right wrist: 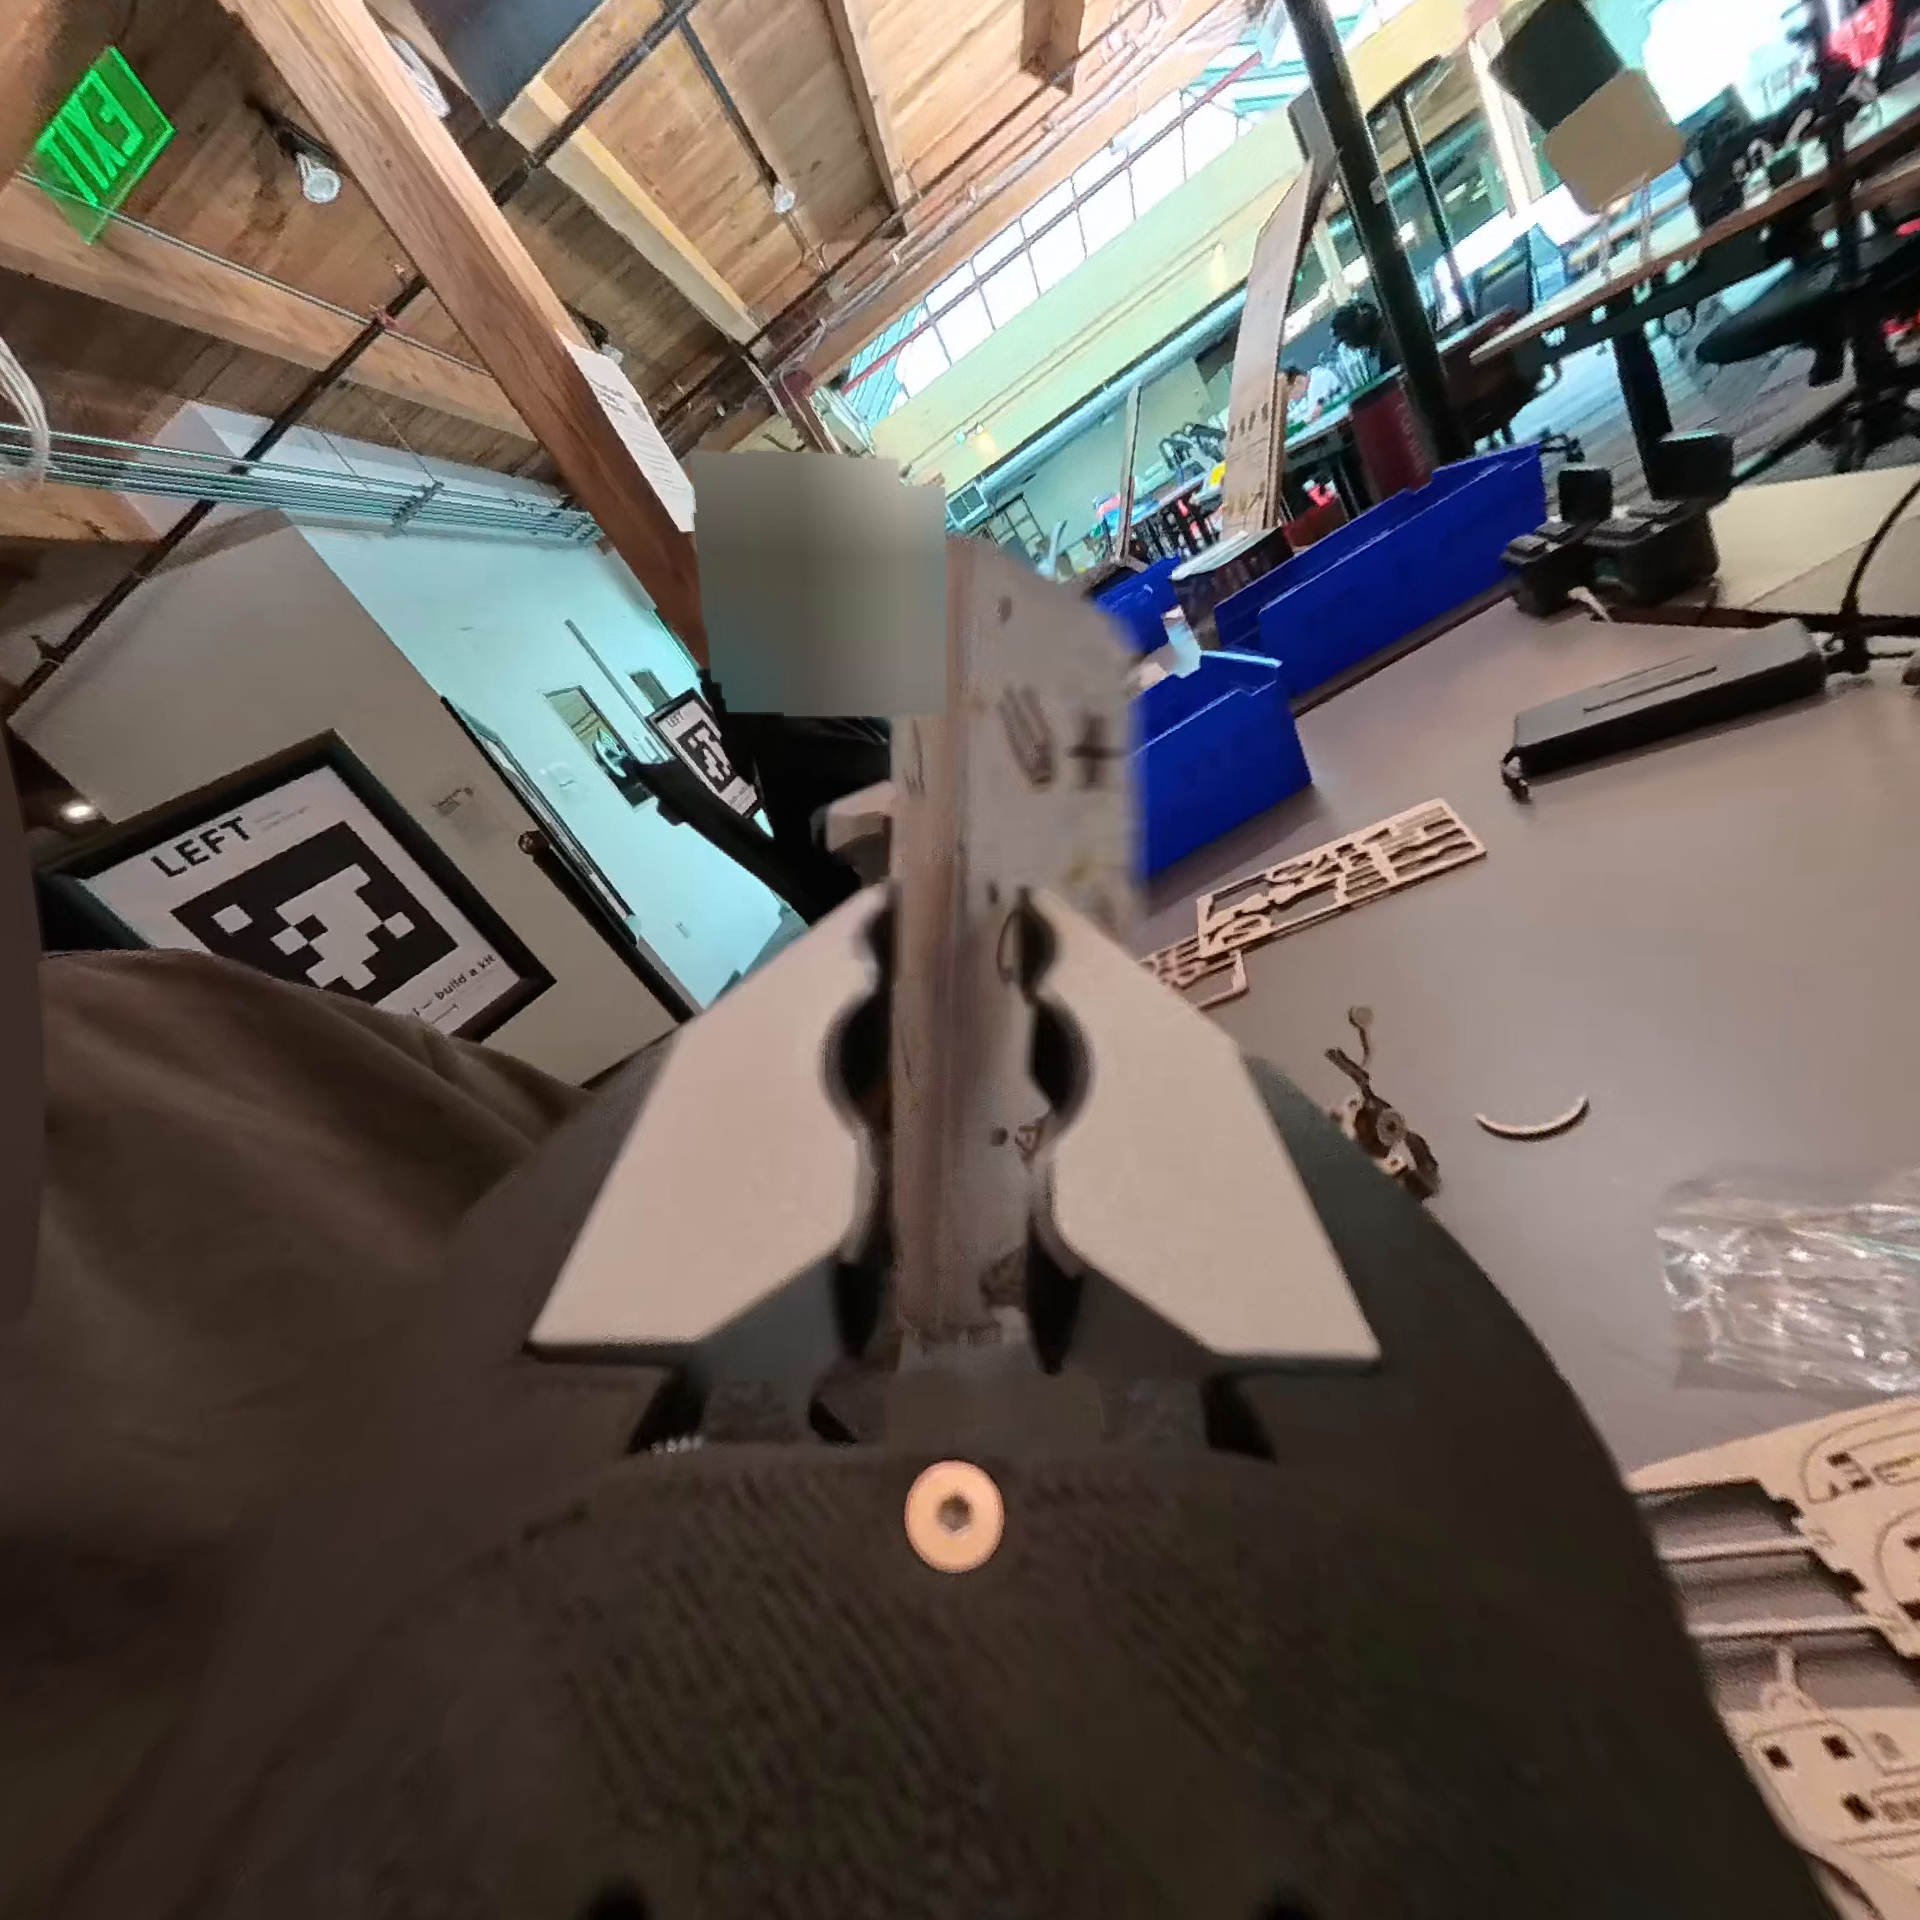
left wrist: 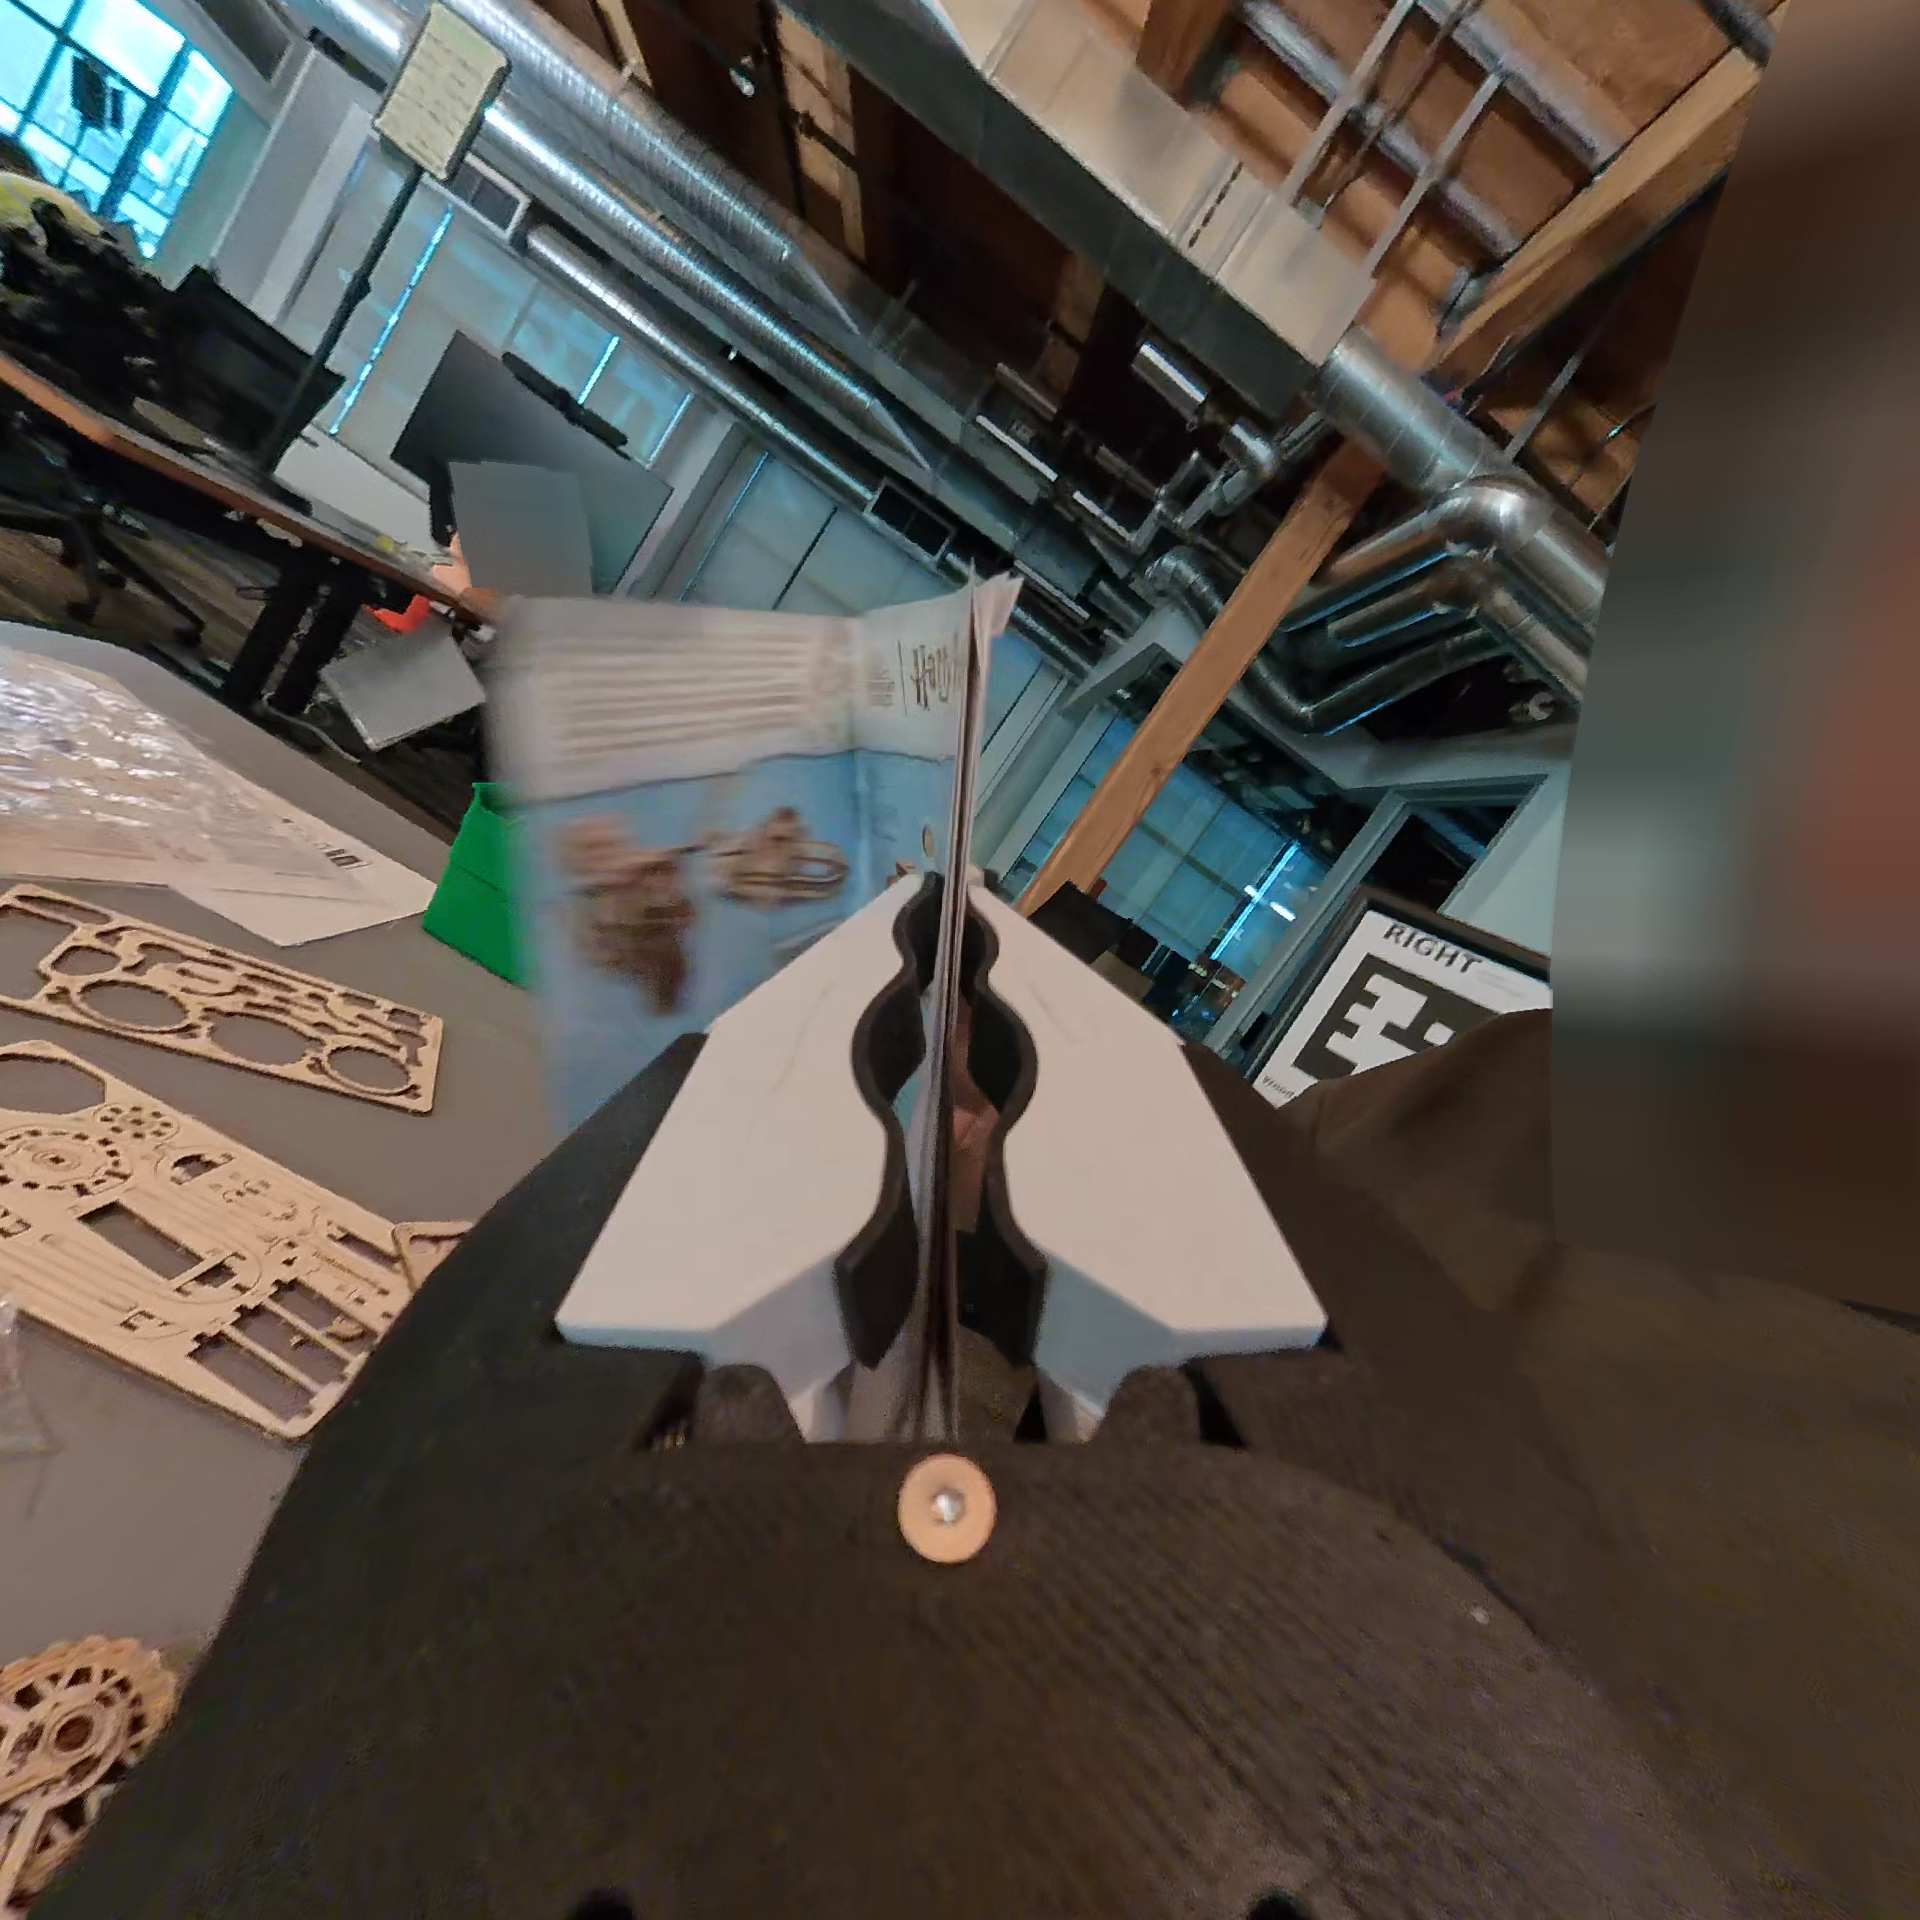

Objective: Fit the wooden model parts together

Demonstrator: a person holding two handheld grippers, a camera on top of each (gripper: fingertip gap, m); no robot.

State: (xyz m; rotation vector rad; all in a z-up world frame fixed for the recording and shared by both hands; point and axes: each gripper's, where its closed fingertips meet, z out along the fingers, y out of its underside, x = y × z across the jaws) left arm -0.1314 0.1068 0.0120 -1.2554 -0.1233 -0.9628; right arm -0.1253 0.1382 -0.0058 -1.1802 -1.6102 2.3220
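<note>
Your left hand-held gripper (left wrist: 951, 914) pinches the booklet (left wrist: 727, 790) | your right hand-held gripper (right wrist: 951, 914) pinches its other edge | booklet raised above tabletop (right wrist: 1662, 935) | wooden sheets (left wrist: 218, 997) lie below-left of booklet

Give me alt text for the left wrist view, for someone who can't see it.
The left gripper is shut on a thin printed booklet, holding it upright and edge-on above a grey table. Flat wooden part sheets lie on the table at left, with a green bin behind.

Booklet (left wrist: 727, 790) above wooden sheets (left wrist: 218, 997)
</note>
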